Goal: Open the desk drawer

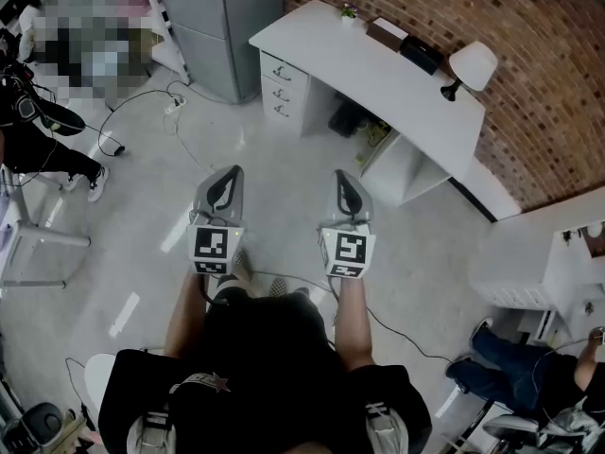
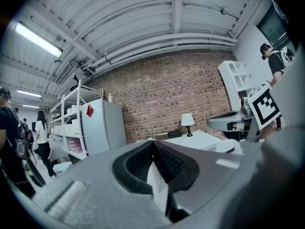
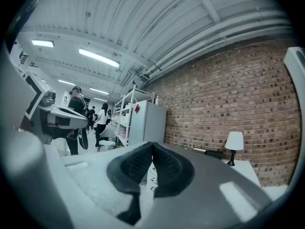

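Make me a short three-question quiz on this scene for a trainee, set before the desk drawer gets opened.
1. True or false: the left gripper is touching the desk.
2. Multiple choice: in the head view, at which end of the desk are the drawers? A) the left end B) the right end, under the lamp C) the middle
3. Fill in: the right gripper has its fingers ___ (open or shut), with nothing between them.

Key: 1 false, it is held over the floor well short of the desk; 2 A; 3 shut.
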